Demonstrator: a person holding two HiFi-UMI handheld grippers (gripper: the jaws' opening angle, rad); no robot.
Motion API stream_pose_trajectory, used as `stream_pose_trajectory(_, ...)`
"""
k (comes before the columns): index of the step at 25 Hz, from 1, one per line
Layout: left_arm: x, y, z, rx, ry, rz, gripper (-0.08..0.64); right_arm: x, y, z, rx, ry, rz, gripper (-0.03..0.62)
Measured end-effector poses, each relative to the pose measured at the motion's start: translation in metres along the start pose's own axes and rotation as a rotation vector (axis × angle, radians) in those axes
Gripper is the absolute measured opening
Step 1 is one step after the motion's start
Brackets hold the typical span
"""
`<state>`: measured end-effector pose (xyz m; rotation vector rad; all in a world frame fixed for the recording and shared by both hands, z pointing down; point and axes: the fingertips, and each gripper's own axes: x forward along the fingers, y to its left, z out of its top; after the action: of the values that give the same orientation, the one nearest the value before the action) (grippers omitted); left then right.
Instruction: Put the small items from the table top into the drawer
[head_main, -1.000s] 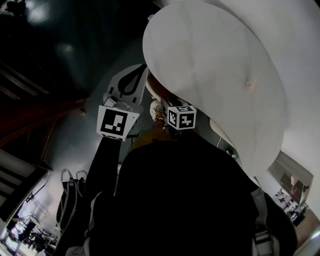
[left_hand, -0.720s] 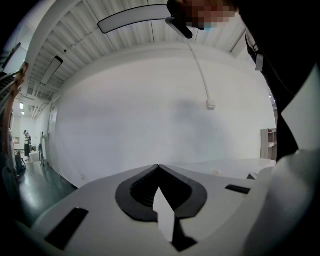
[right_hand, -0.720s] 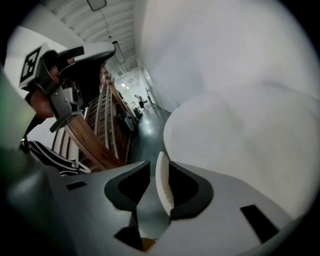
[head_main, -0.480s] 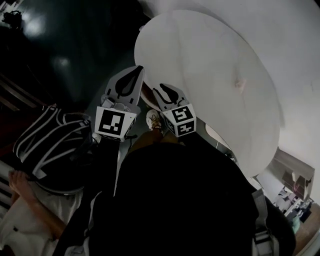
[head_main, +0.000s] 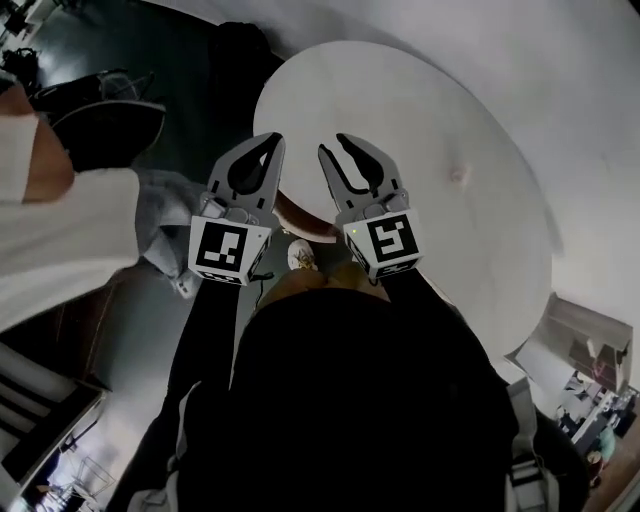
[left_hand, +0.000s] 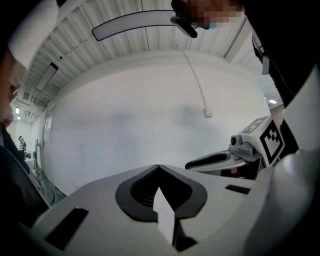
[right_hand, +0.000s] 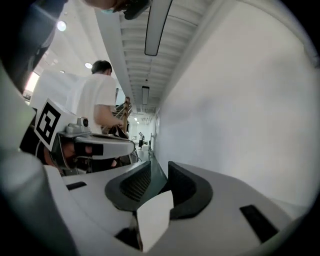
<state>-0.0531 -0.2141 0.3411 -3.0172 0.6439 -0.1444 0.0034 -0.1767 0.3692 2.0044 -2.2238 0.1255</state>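
Observation:
Both grippers are held up side by side at the near edge of a round white table (head_main: 440, 170). My left gripper (head_main: 274, 140) is shut, its tips meeting (left_hand: 159, 166) with nothing between them. My right gripper (head_main: 335, 146) has its jaws apart and closing, and the gap (right_hand: 159, 169) holds nothing. Each gripper shows in the other's view: the right gripper (left_hand: 225, 159) and the left gripper (right_hand: 97, 145). No small items and no drawer are in view; only a faint mark (head_main: 457, 174) shows on the table top.
A person in a white shirt (head_main: 60, 225) stands close at the left, also visible as a person (right_hand: 97, 97) in the right gripper view. Dark floor lies left of the table. My shoe (head_main: 300, 255) shows below the grippers. A white wall (right_hand: 240, 115) fills the right.
Both grippers have risen and reached forward to the table edge, and the right one has come fully into view. The person in white has appeared at the left.

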Motion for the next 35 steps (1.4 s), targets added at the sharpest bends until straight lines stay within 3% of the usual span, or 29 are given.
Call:
stream_pose_trajectory(8,0.029,-0.018,0.029,0.030,-0.046,-0.065,0.012,-0.025,-0.038,0.071,-0.076,-0.205,-0.112,0.112)
stream_pose_trajectory(17,0.083,-0.083,0.043,0.039,-0.043,-0.198,0.012,-0.071,-0.107,0.059,-0.049,-0.181,-0.232,0.112)
stream_pose_trajectory(24,0.125,-0.142,0.049,0.045,-0.055,-0.327,0.012,-0.118,-0.159,0.050,-0.037,-0.168,-0.370,0.112)
stream_pose_trajectory(30,0.160,-0.195,0.054,0.050,-0.057,-0.399,0.012,-0.165,-0.212,0.019,-0.020,-0.080,-0.466,0.112)
stream_pose_trajectory(35,0.166,-0.212,0.055,0.043,-0.060,-0.440,0.012,-0.179,-0.224,0.011,-0.012,-0.081,-0.504,0.112)
